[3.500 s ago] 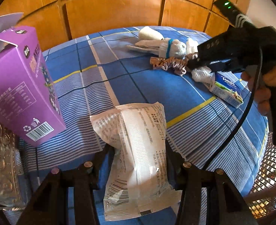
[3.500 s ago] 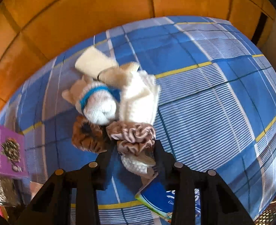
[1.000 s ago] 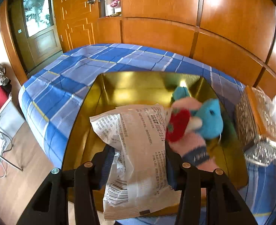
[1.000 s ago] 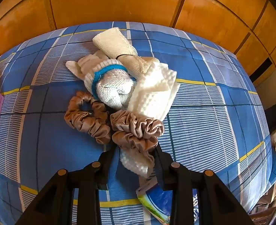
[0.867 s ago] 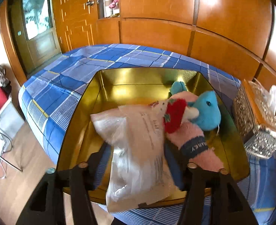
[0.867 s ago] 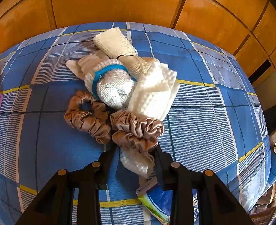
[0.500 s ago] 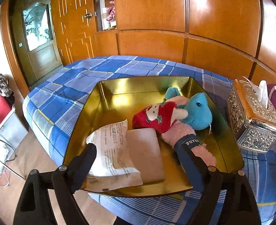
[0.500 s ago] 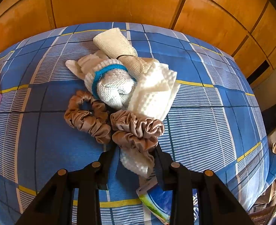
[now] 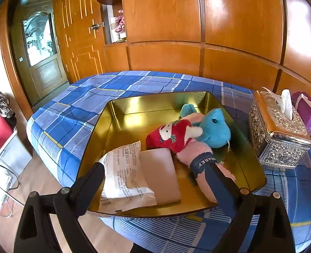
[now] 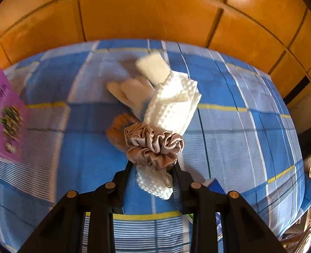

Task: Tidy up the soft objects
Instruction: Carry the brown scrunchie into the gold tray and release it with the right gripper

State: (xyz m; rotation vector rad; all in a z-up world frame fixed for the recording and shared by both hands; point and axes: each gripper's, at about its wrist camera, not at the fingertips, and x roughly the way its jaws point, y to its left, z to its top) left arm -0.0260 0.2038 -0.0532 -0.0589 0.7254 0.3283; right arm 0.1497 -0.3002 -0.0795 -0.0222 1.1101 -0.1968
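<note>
The right gripper [image 10: 153,168] pinches a white knitted cloth [image 10: 172,105] with a beige scrunchie [image 10: 154,145] around it, above the blue plaid bed [image 10: 239,130]; a purple box [image 10: 3,116] stands at the bed's left edge.

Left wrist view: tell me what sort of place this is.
Most likely a bedroom in a home. A bed with a blue plaid cover fills the middle, wooden wardrobe panels line the wall behind it, and a wooden door with a frosted glass pane stands at the left.
</note>
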